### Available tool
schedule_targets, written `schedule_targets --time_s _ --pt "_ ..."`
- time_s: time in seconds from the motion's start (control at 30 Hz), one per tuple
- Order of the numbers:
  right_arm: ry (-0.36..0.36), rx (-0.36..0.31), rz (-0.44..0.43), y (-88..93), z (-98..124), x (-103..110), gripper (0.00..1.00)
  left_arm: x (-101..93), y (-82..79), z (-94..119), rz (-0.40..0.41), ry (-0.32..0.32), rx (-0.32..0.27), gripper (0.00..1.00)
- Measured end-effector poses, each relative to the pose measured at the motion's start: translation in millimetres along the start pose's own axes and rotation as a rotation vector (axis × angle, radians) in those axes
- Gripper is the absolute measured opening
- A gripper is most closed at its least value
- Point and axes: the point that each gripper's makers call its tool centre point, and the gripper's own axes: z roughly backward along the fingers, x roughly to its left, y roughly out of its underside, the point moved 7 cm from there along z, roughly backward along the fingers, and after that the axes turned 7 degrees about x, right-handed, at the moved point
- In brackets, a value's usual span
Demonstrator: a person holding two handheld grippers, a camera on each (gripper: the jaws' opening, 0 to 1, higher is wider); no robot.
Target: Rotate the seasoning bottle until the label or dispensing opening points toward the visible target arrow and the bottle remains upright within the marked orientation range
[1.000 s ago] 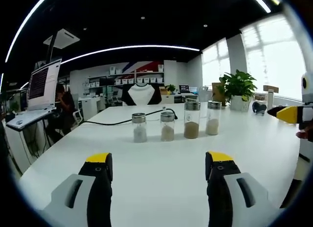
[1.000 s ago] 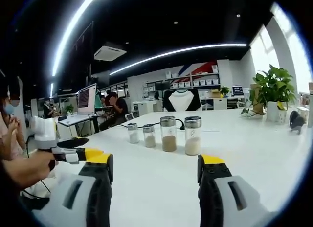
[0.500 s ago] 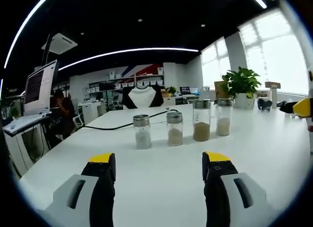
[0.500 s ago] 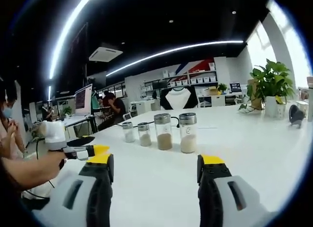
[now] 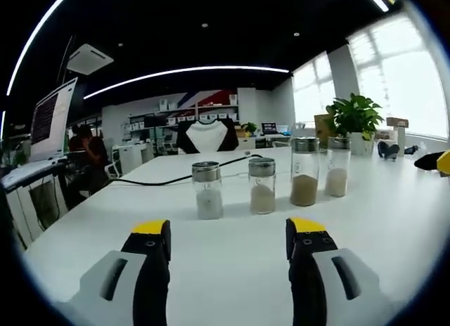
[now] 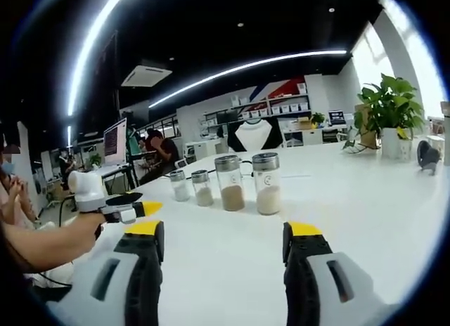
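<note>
On white table (image 5: 394, 220): four upright bottles (image 5: 263, 194); office behind.

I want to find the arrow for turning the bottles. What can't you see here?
- No arrow on the table, either view.
- Bottle with a small mark, right gripper view: too small to read.
- Bottle lids, left gripper view: openings too small to see.
- Far bottle: partly behind its neighbour.

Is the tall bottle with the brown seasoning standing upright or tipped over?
Upright. The tall bottle stands on its base on the white table, metal cap on top, brown seasoning level in its lower part.
</note>
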Motion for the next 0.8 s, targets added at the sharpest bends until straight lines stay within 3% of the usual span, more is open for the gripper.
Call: schedule_targets --time_s 0.17,0.53,0.8 --pt "-0.008 0.002 -0.009 1.3 -4 -1 0.67 6.3 1.0 -21 0.003 -0.010 0.011 0.67" --pt "-0.011 0.006 -0.032 1.3 -11 -13 0.65 21.9 -13.4 -68 0.025 -0.032 0.009 0.58" --pt "-0.005 0.004 -0.048 0.6 -20 -18 0.65 32.1 -34.1 -100 0.042 -0.045 -0.005 0.55"
